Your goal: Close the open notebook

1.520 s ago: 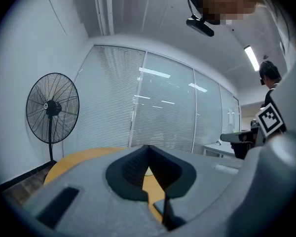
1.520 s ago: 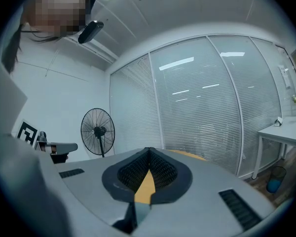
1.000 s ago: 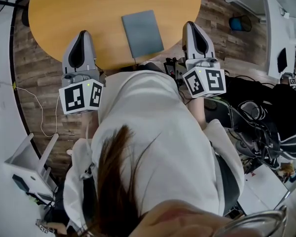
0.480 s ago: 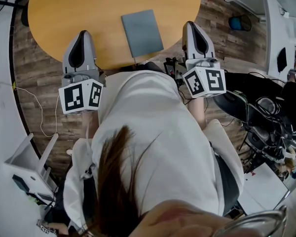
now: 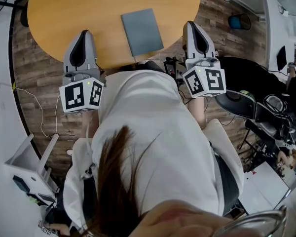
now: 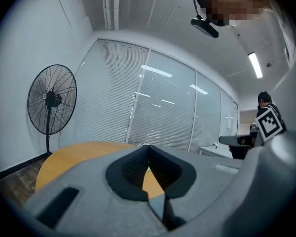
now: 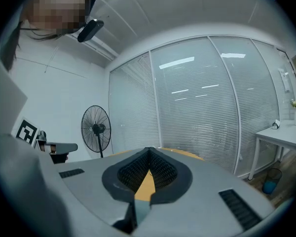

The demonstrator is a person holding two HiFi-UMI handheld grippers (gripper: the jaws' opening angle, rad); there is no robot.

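The grey notebook [image 5: 142,32] is lying flat with its cover down on the round wooden surface [image 5: 74,9], close to the near rim. So the closing is looking done, with nothing left but pulling away. The left tool [image 5: 82,33] and right tool [image 5: 192,23] are hovering either side of it at that rim, each with jaws pressed together on nothing. Bare wood is spreading wide to the left and far side.
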